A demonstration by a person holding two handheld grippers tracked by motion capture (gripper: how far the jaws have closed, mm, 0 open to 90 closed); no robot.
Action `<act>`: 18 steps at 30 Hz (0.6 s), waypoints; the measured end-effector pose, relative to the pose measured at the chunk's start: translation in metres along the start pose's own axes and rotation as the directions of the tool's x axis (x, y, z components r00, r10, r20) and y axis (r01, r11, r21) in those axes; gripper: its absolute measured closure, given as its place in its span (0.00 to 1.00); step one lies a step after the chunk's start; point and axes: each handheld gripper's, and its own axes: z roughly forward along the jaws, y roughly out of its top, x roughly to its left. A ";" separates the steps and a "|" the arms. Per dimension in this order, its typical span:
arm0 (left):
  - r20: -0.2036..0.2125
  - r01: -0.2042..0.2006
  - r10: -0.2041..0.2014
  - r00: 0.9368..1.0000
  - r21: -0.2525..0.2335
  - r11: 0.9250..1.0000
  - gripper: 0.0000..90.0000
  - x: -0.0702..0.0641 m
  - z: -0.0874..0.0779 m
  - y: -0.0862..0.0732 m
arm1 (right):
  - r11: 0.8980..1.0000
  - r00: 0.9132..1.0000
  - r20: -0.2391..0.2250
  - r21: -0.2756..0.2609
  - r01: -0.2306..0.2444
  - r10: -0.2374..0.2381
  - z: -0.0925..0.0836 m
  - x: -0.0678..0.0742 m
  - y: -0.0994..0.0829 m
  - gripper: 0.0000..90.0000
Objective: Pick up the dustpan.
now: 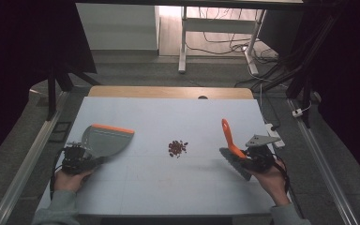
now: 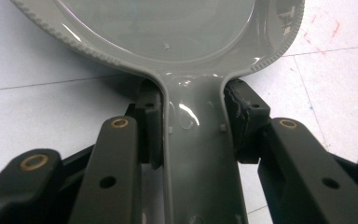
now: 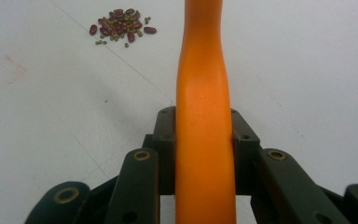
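Where the high view looks down on the pale table (image 1: pixel 168 187), the left gripper (image 1: pixel 77 159) sits near the left edge in the person's left hand (image 1: pixel 70 179), its jaws clamped on the grey handle of a dustpan (image 1: pixel 104 141); the pan lies flat on the table with its orange lip turned toward the far side. Near the middle of the table, between the two tools and well apart from both, lies a small heap of dark red beans (image 1: pixel 177 148). At the right the right gripper (image 1: pixel 255 158), held in the person's right hand (image 1: pixel 271 180), is closed on the orange handle of a brush (image 1: pixel 230 143), whose handle slants up and away while its grey bristle head points down toward the table just beside the hand. In the left gripper view the two black jaws press from either side on the narrow grey neck of the dustpan (image 2: pixel 200 140), and the pan's round, ridged-rimmed bowl spreads above them over the white surface. In the right gripper view the jaws grip the orange brush handle (image 3: pixel 204 121) from both sides, the handle running straight up the middle of the view, and the beans (image 3: pixel 120 28) lie on the table at the upper left, mixed with a few small greenish grains.
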 end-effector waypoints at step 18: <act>0.049 -0.056 0.063 0.997 -0.135 0.989 0.69 0.008 -0.017 -0.002 | 1.000 1.000 0.006 -0.027 -0.014 0.014 -0.004 -0.002 0.000 0.78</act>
